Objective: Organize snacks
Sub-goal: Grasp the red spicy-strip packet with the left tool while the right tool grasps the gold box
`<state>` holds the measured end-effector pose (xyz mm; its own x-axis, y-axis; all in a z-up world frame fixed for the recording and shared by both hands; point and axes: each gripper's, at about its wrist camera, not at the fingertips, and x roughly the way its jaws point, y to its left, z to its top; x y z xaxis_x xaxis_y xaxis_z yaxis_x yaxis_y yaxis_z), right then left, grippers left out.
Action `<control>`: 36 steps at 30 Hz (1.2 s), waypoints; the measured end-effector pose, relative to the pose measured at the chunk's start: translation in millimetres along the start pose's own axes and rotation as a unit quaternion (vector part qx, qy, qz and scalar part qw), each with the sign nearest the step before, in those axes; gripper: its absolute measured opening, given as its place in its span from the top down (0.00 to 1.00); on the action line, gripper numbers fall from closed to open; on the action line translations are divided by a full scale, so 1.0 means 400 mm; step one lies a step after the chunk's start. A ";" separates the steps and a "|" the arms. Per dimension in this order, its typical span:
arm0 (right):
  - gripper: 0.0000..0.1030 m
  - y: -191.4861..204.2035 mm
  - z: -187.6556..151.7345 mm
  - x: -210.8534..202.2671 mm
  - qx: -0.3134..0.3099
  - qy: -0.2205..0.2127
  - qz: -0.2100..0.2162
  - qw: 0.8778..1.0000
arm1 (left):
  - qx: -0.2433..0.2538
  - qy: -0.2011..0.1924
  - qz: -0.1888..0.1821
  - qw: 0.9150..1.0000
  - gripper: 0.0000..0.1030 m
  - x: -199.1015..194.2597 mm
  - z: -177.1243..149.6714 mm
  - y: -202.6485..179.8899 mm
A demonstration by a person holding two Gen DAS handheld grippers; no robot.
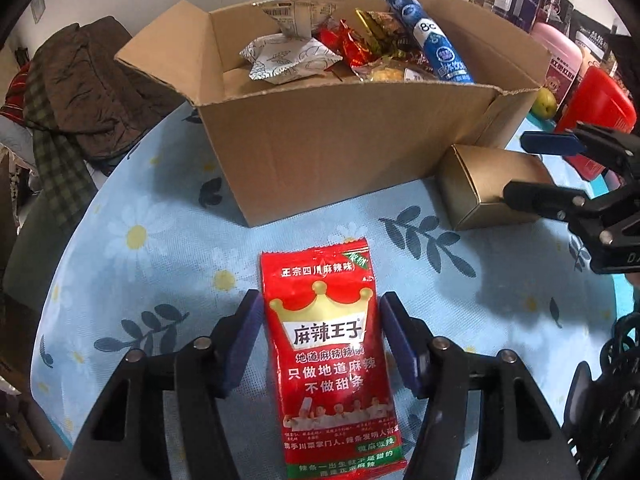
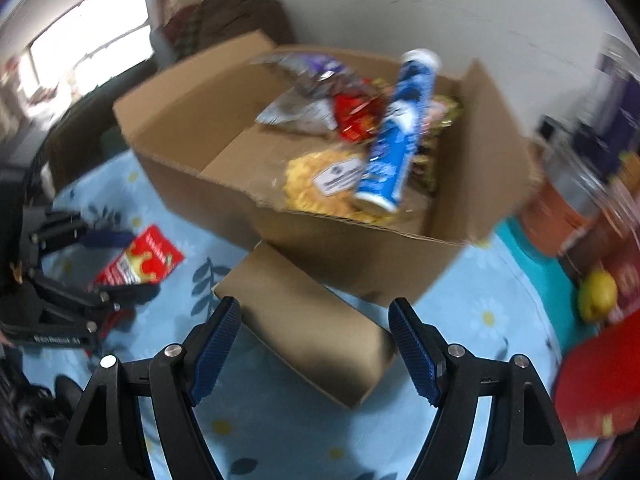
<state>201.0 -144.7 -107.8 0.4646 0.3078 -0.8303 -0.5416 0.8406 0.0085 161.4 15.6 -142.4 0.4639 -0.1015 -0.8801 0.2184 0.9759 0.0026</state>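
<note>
A red spicy-snack packet lies flat on the flowered blue tablecloth; it also shows in the right wrist view. My left gripper is open with its pads on either side of the packet, apart from it. An open cardboard box behind it holds several snack packs and a blue tube. A small gold box lies in front of the cardboard box. My right gripper is open around the gold box's near end, apart from it.
Jars, a pink bottle, a red container and a green-yellow fruit crowd the right of the table. Brown clothing lies piled at the left. The tablecloth shows bare around the packet.
</note>
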 end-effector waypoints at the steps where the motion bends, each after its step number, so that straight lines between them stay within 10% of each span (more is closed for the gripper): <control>1: 0.18 0.004 0.005 0.008 -0.007 0.011 0.012 1.000 | 0.001 0.000 0.000 1.000 0.42 -0.001 0.000 0.000; 5: 0.20 0.021 0.001 0.045 -0.015 0.070 0.009 0.997 | 0.003 0.006 -0.001 1.000 0.42 -0.003 -0.006 -0.009; 11: 0.56 0.048 -0.043 0.044 0.033 0.097 0.017 0.995 | 0.004 0.014 -0.003 1.000 0.41 -0.015 -0.034 0.003; 25: 0.57 0.198 -0.216 -0.065 0.110 0.090 -0.039 0.989 | 0.021 -0.013 -0.032 0.999 0.50 -0.048 -0.101 0.009; 36: 0.57 0.210 -0.368 -0.163 0.195 0.069 -0.078 0.975 | 0.082 0.012 -0.135 0.987 0.51 -0.108 -0.196 -0.102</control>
<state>22.1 -159.9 -135.0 0.4073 0.1226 -0.9050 -0.1527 0.9861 0.0649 65.3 -4.7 -141.9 0.3507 -0.3470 -0.8699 0.4678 0.8696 -0.1583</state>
